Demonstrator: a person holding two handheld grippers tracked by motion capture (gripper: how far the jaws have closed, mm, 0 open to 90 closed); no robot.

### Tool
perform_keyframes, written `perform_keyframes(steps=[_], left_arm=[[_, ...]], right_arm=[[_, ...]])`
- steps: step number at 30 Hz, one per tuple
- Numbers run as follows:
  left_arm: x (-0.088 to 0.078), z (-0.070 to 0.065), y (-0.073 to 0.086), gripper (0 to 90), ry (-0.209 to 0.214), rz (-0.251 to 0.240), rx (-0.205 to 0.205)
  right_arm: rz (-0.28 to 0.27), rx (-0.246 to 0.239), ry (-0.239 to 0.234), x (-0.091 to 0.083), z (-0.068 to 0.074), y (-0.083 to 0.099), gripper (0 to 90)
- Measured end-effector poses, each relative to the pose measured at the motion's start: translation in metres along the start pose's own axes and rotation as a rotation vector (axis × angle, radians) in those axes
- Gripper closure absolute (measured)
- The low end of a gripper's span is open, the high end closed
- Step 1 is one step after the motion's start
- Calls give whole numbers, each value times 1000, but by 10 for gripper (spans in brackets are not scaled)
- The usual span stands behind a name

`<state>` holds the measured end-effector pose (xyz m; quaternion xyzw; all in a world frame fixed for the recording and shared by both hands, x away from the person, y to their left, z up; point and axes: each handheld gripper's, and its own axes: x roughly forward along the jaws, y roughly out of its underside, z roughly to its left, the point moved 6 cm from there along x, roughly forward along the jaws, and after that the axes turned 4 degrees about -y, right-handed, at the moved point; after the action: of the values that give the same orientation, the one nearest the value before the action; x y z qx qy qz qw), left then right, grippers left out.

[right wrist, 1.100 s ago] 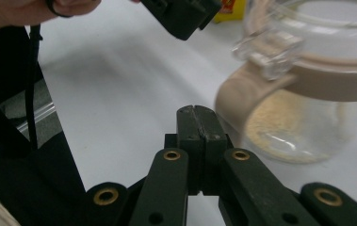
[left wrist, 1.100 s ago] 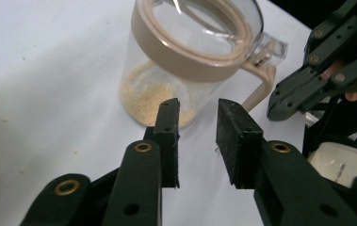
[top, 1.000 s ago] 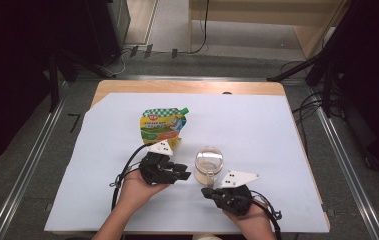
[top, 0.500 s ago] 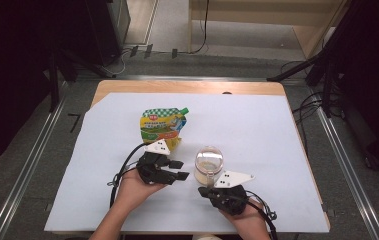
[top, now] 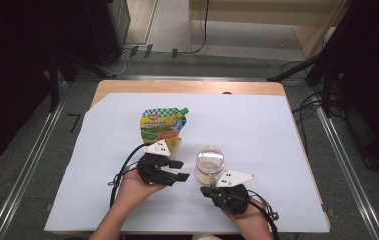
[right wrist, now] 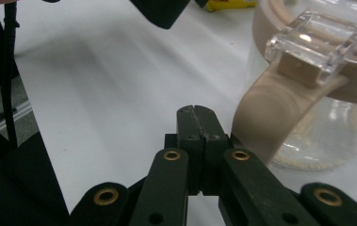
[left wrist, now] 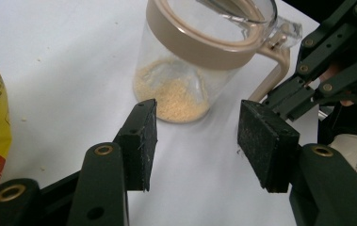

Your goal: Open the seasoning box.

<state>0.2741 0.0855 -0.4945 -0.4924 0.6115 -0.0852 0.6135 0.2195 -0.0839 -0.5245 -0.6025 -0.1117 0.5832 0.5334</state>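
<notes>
A clear jar (top: 210,162) with a tan lid ring and a tan side handle (right wrist: 270,110) stands on the white sheet; pale grains lie in its bottom (left wrist: 178,96). A yellow-green spouted pouch (top: 162,127) lies flat behind my left gripper. My left gripper (top: 181,170) is left of the jar, pointing at it, open with nothing between its pads (left wrist: 141,136); the jar (left wrist: 199,56) is just beyond them. My right gripper (right wrist: 193,110) is in front of the jar, shut with nothing held, its tips just beside the handle. In the high view my right gripper (top: 205,190) sits at the jar's near side.
A white sheet (top: 257,130) covers most of the wooden table (top: 187,87). Metal rails run along both sides of the table. Cables trail from both grippers toward the near edge. Bare sheet lies to the right of and behind the jar.
My left gripper has shifted slightly down and left. My right gripper has edged a little left, toward the jar. Jar and pouch have not moved.
</notes>
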Motion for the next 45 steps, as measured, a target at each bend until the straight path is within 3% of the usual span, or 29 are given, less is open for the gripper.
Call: perform_keyframes(steps=[7,11,22,26,33,37,41,45], left_arm=[[0,0,0,472,2,-2,-4],[0,-1,0,468,8,-4,-3],[1,-1,1,457,9,3,-4],[1,-1,1,441,6,3,-17],[2,-2,1,440,11,1,-13],[4,-4,1,439,41,11,-44],[6,-7,0,438,47,3,-31],[9,-10,0,437,63,11,-21]], right_arm=[[-21,41,14,-13,-13,2,900],[-13,18,12,-18,-16,7,900],[15,33,-1,-21,-21,15,900],[22,17,8,-22,-23,16,900],[-10,67,55,-34,-43,18,900],[-2,113,55,-39,-55,19,900],[6,116,80,-45,-66,18,900],[-20,131,89,-54,-74,15,900]])
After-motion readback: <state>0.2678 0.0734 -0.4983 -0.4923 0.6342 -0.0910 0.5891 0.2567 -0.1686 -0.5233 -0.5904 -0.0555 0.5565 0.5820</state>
